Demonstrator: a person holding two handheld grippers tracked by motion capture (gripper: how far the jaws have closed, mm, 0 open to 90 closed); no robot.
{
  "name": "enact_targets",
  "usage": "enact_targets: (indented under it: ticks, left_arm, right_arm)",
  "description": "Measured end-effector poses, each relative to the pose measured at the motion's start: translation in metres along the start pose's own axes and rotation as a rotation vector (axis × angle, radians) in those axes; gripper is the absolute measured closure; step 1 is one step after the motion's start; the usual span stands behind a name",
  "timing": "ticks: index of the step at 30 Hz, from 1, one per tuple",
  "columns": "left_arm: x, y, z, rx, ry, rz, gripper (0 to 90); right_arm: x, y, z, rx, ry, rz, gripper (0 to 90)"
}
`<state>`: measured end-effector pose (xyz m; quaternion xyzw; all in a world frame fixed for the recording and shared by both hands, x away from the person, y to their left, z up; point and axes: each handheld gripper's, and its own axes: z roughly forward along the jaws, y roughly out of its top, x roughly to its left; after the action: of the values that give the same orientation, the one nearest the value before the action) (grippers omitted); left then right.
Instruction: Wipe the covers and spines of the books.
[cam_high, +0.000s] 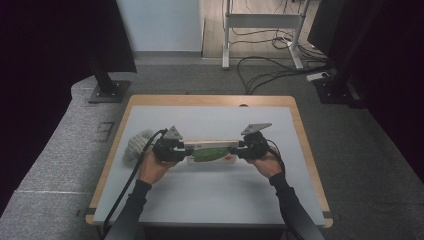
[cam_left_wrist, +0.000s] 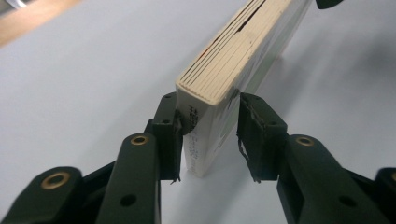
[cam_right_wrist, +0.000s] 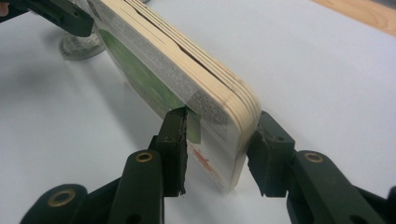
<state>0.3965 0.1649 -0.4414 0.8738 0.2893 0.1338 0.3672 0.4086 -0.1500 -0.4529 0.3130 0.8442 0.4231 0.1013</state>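
Item: board book (cam_high: 212, 151), gripped at left end by our left gripper (cam_left_wrist: 208, 135), right end by our right gripper (cam_right_wrist: 216, 151), both clamped narrow; we lift level, matching pace.

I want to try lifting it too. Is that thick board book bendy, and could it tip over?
The board book probably stays stiff: its pages look like thick card and it spans straight between the left gripper and right gripper. Standing on its narrow edge, it would likely topple if let go. Its glossy cover might be slightly slippery.

Print on the board book (cam_right_wrist: 205, 100) is too small to read (spine too).
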Motion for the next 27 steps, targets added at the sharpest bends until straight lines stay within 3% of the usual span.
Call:
enact_targets:
  ticks: [4,10,19,27]
  left_arm:
    - [0.001,-0.002,0.002,0.010,0.010,-0.002,57.9]
    - [-0.005,-0.002,-0.004,0.013,-0.035,-0.011,53.5]
    - [-0.022,-0.009,-0.008,0.057,-0.072,0.003,47.5]
    - [-0.037,-0.024,-0.009,0.049,-0.062,-0.010,37.1]
  right_arm:
    - [0.002,0.002,0.006,0.007,0.001,-0.006,57.8]
    - [0.008,-0.002,0.000,0.001,0.019,-0.014,55.3]
    - [0.021,-0.012,-0.007,0.030,0.048,-0.050,45.8]
    - [0.031,-0.026,-0.009,0.067,0.069,-0.059,38.9]
